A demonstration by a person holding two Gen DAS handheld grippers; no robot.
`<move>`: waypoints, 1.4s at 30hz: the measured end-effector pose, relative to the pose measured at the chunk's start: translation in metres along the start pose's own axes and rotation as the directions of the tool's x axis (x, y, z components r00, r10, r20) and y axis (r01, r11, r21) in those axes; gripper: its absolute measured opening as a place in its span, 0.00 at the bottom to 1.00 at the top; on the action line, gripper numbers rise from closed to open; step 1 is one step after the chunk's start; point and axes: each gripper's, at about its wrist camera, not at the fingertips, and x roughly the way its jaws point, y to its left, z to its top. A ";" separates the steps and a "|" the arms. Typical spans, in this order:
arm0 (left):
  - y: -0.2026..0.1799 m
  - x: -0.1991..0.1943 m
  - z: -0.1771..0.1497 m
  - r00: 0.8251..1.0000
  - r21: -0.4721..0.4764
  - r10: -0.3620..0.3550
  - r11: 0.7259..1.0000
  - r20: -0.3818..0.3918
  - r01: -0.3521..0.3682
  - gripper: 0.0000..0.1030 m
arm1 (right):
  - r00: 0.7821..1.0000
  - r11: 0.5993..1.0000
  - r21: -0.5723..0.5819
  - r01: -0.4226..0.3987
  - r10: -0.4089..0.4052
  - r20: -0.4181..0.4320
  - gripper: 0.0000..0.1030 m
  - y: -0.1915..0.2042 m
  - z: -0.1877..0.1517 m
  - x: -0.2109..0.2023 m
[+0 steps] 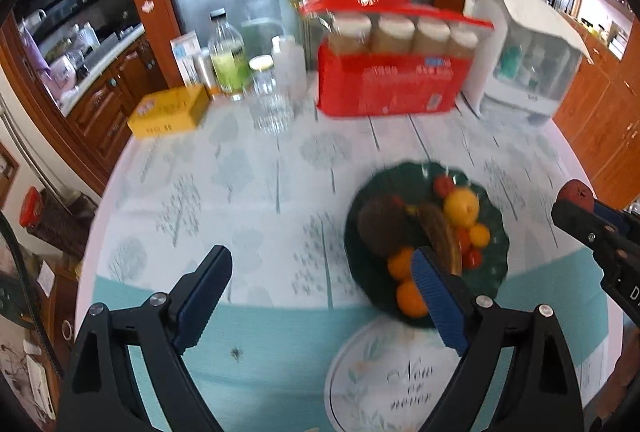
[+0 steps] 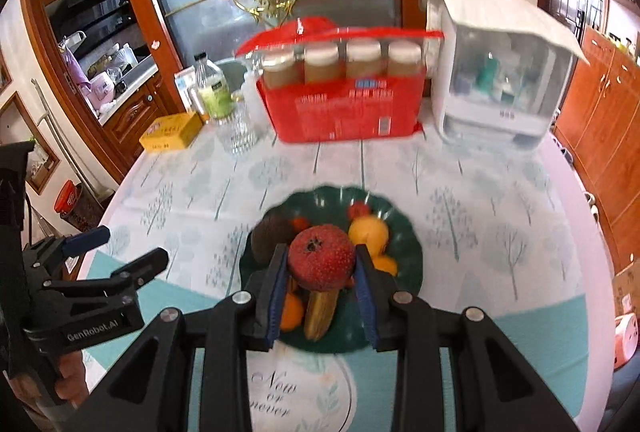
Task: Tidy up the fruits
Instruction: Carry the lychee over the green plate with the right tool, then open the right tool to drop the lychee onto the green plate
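Observation:
A dark green plate (image 1: 494, 264) (image 2: 404, 232) on the table holds several fruits: a brown kiwi (image 1: 380, 224) (image 2: 272, 234), a yellow lemon (image 1: 462, 205) (image 2: 370, 232), oranges (image 1: 410, 298) (image 2: 292, 312) and small red fruits (image 1: 444, 185). My right gripper (image 2: 322, 272) is shut on a red bumpy fruit (image 2: 322, 258) and holds it above the plate's near side; it shows at the right edge of the left wrist view (image 1: 576, 197). My left gripper (image 1: 320, 292) is open and empty, low over the table left of the plate; it also shows in the right wrist view (image 2: 128, 250).
At the back stand a red box of jars (image 1: 388, 87) (image 2: 344, 103), a white lidded container (image 1: 524, 59) (image 2: 500, 79), a yellow box (image 1: 170, 111) (image 2: 172, 131), bottles (image 1: 228, 59) and a glass jar (image 1: 266, 95). A round printed mat (image 1: 384, 380) (image 2: 304, 392) lies near the plate.

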 end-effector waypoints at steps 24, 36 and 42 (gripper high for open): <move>-0.001 0.106 0.024 0.991 0.020 0.037 0.999 -0.129 -0.034 0.89 | 0.962 0.991 -0.117 -0.067 0.033 -0.272 0.31 0.016 -0.013 0.149; 0.003 0.119 0.019 0.988 0.015 0.042 0.999 -0.147 -0.040 0.89 | 0.947 0.990 -0.075 -0.123 0.094 -0.308 0.37 0.013 -0.015 0.159; 0.004 0.114 0.020 0.990 0.019 0.041 0.999 -0.138 -0.039 0.89 | 0.957 0.993 -0.055 -0.109 0.090 -0.276 0.37 0.008 -0.007 0.148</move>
